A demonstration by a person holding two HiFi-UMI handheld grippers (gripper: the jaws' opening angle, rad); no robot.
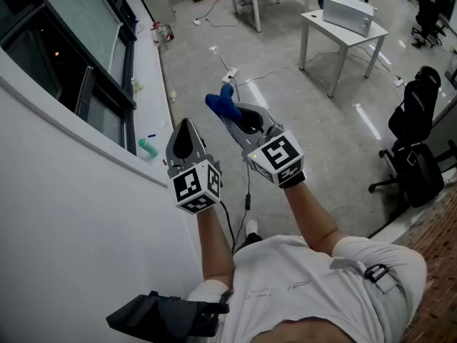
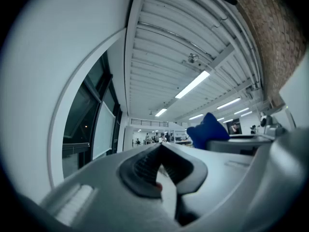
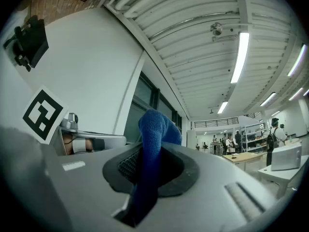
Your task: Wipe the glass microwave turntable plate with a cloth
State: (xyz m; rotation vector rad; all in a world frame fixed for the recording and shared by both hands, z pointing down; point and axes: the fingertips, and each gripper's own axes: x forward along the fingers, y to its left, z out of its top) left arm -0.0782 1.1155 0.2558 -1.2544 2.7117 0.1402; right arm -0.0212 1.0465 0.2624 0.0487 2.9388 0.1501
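A grey floor (image 1: 300,120) is being looked down on in the head view, with a white wall (image 1: 64,213) and dark windows (image 1: 86,20) being shown along the left. A white table (image 1: 343,36) is being seen far off at the top right, with a silver box-like appliance (image 1: 348,11) being carried on it. A black office chair (image 1: 418,113) is being shown at the right edge.

Both grippers are being held up side by side above the floor. The left gripper (image 1: 187,125) is being kept clenched, its jaws being pressed together with nothing between them in the left gripper view (image 2: 161,147). The right gripper (image 1: 231,117) is being clamped on a blue cloth (image 1: 220,103). In the right gripper view the cloth (image 3: 153,127) is being pinched between the jaws, its folded end being pushed out beyond the tips.
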